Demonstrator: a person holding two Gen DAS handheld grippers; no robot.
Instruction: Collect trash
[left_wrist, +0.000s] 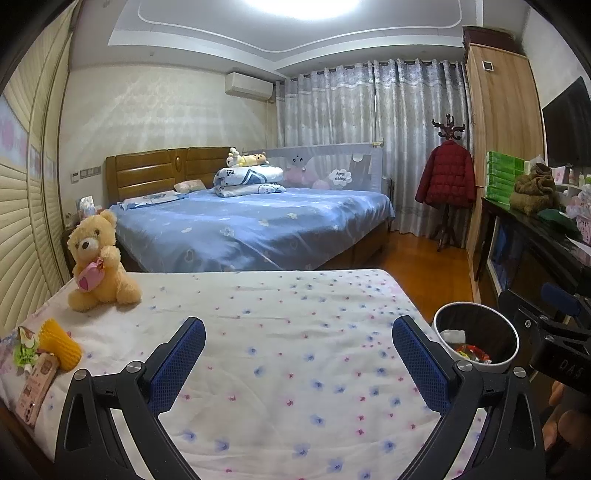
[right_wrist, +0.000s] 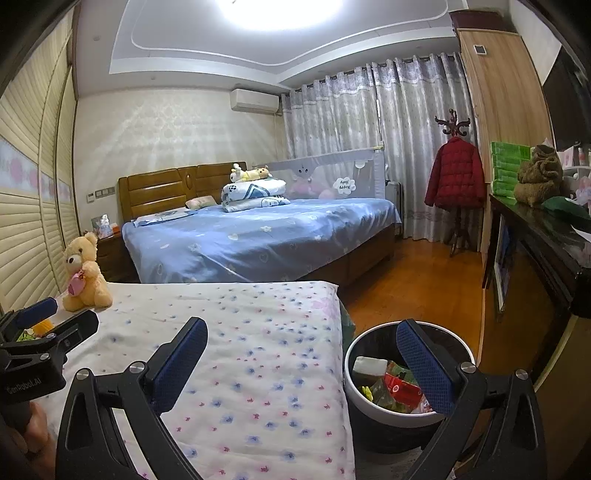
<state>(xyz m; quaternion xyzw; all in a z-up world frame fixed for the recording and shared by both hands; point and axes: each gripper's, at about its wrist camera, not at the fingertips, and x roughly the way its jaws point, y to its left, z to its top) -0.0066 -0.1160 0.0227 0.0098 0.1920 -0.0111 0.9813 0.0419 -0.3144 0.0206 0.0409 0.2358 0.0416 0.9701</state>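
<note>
Trash sits at the lower left of your left wrist view: a yellow foam fruit net (left_wrist: 59, 344), a green-and-white wrapper (left_wrist: 25, 349) touching it on its left, and a pink flat packet (left_wrist: 37, 384) just below them, all lying on the flowered white sheet (left_wrist: 280, 332). Above them, toward the left edge, a yellow teddy bear (left_wrist: 98, 262) sits upright on the same sheet with a pink heart at its chest.

Your left gripper (left_wrist: 298, 360) fills the bottom centre of that view, its blue-padded fingers (left_wrist: 177, 365) spread wide apart with nothing between them but bare sheet. Well to the right of the trash, at the lower right, the round white-rimmed bin (left_wrist: 476, 338) stands on the floor just beside the bed's edge, with paper and red wrappers already inside.

In your right wrist view the teddy bear (right_wrist: 83, 275) sits at the left edge and the left gripper (right_wrist: 40, 332) shows below it, with a bit of the yellow net (right_wrist: 43, 325) showing beside it. Your right gripper (right_wrist: 301, 363) is also spread wide and holds nothing; its left finger hangs over the sheet (right_wrist: 258, 350) and its right finger (right_wrist: 424, 369) over the bin (right_wrist: 351, 365) at the lower right, where wrappers lie in a heap.
</note>
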